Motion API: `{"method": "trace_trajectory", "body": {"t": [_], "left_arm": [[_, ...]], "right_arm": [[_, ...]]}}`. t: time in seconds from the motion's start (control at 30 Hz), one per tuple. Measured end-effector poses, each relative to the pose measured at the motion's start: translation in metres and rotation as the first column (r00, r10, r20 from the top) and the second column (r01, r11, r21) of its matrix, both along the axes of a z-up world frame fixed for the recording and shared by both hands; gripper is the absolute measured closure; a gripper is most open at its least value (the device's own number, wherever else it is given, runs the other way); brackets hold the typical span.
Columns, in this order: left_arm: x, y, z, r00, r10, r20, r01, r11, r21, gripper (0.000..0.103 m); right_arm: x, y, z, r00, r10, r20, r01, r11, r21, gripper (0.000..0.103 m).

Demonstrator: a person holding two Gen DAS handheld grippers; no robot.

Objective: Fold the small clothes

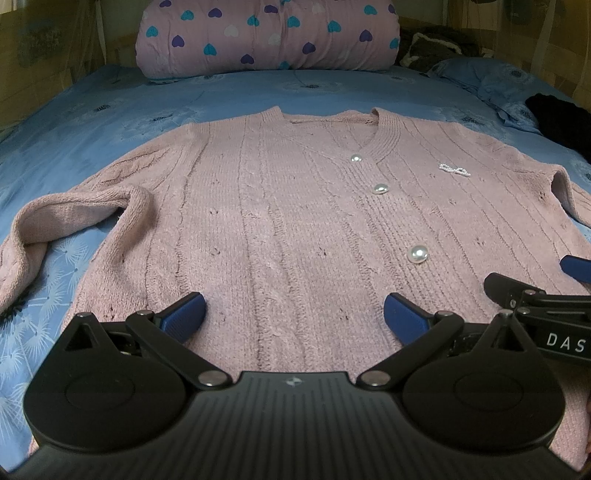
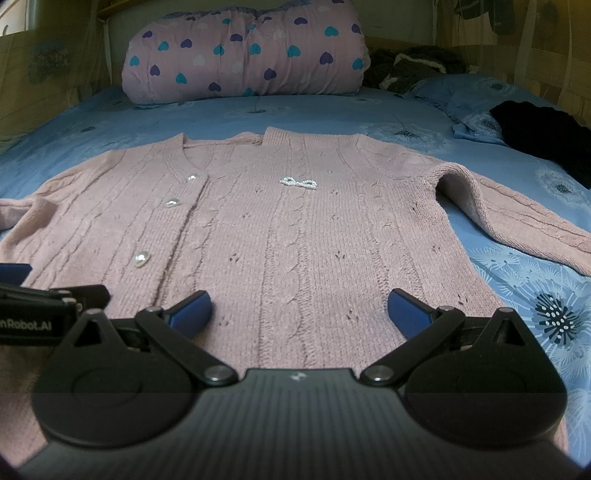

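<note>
A pink knitted cardigan [image 1: 280, 206] with pearl buttons [image 1: 417, 254] and a small pearl bow [image 1: 454, 170] lies flat, front up, on the blue bed sheet [image 1: 110, 110]. It also shows in the right wrist view [image 2: 295, 229]. Its left sleeve [image 1: 74, 214] is bent back on itself; its right sleeve [image 2: 517, 221] stretches out to the side. My left gripper [image 1: 293, 314] is open and empty over the hem. My right gripper [image 2: 299, 308] is open and empty over the hem, beside the left one; it shows at the right edge of the left wrist view [image 1: 535, 295].
A rolled pink quilt with hearts [image 1: 266, 33] lies at the head of the bed. A blue pillow [image 2: 461, 96], a dark fuzzy item [image 2: 413, 66] and a black garment [image 2: 546, 133] lie at the far right. Wooden walls [image 2: 22, 88] enclose the bed.
</note>
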State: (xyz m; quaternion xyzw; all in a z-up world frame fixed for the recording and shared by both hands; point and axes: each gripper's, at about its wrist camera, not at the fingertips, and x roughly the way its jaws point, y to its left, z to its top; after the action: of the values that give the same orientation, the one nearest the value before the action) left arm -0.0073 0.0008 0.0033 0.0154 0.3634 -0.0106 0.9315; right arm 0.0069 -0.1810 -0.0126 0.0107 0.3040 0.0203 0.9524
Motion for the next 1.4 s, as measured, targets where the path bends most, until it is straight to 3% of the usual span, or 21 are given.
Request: {"method": "trace_trajectory", "body": {"t": [0.53,0.77,0.9,1.17,1.4], "left_arm": [[0.005,0.000,0.011,0.999,0.002,-0.040,-0.002,1.000,0.007,0.000],[0.009,0.003,0.029,0.998,-0.012,-0.065,0.009,0.998,-0.057,0.000],[0.013,-0.001,0.043,0.999,0.002,-0.051,-0.002,1.000,-0.016,0.000],[0.036,-0.003,0.068,0.998,0.008,-0.058,-0.010,1.000,-0.029,0.000],[0.057,-0.017,0.072,0.996,0.019,-0.084,-0.022,0.999,-0.032,0.000]], "right_arm": [[0.002,-0.001,-0.001,1.000,0.005,-0.007,-0.005,1.000,0.016,0.000],[0.000,-0.006,0.010,0.999,0.028,-0.027,-0.026,0.996,0.085,0.000],[0.001,-0.012,0.026,0.999,0.033,-0.005,-0.032,0.990,0.135,0.000],[0.012,-0.034,0.061,0.998,0.021,0.057,-0.028,0.991,0.133,0.000],[0.024,-0.071,0.067,0.998,-0.045,0.035,0.041,0.995,0.095,0.000]]}}
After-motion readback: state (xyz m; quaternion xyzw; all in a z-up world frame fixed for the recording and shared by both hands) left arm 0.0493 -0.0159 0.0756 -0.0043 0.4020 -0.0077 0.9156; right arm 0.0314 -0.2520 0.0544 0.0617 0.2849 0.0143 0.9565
